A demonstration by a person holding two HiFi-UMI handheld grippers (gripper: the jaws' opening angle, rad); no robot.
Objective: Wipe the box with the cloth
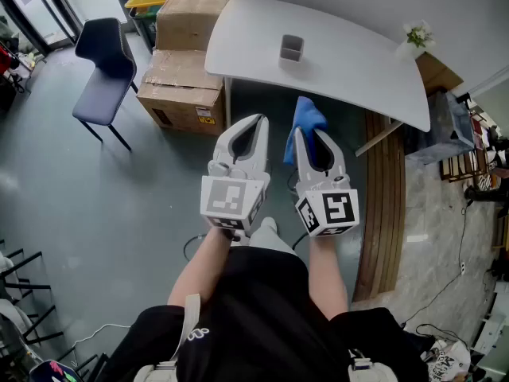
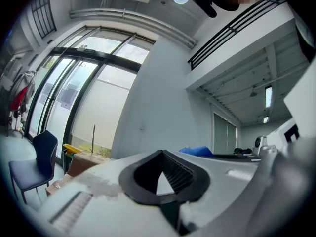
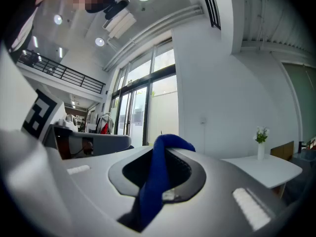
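A small grey box (image 1: 292, 48) stands near the middle of the white table (image 1: 350, 70), well ahead of both grippers. My right gripper (image 1: 306, 134) is shut on a blue cloth (image 1: 306, 119), held at waist height short of the table's near edge. In the right gripper view the cloth (image 3: 157, 181) hangs over the closed jaws, and the box is not in sight. My left gripper (image 1: 256, 122) is beside the right one, shut, with nothing in it. The left gripper view shows its jaw tips together (image 2: 163, 153) and the cloth (image 2: 197, 151) off to the right.
Stacked cardboard boxes (image 1: 187, 70) stand left of the table, with a dark blue chair (image 1: 103, 70) further left. A white vase with flowers (image 1: 415, 38) stands on the table's right end. A wooden bench (image 1: 386, 205) runs along the right.
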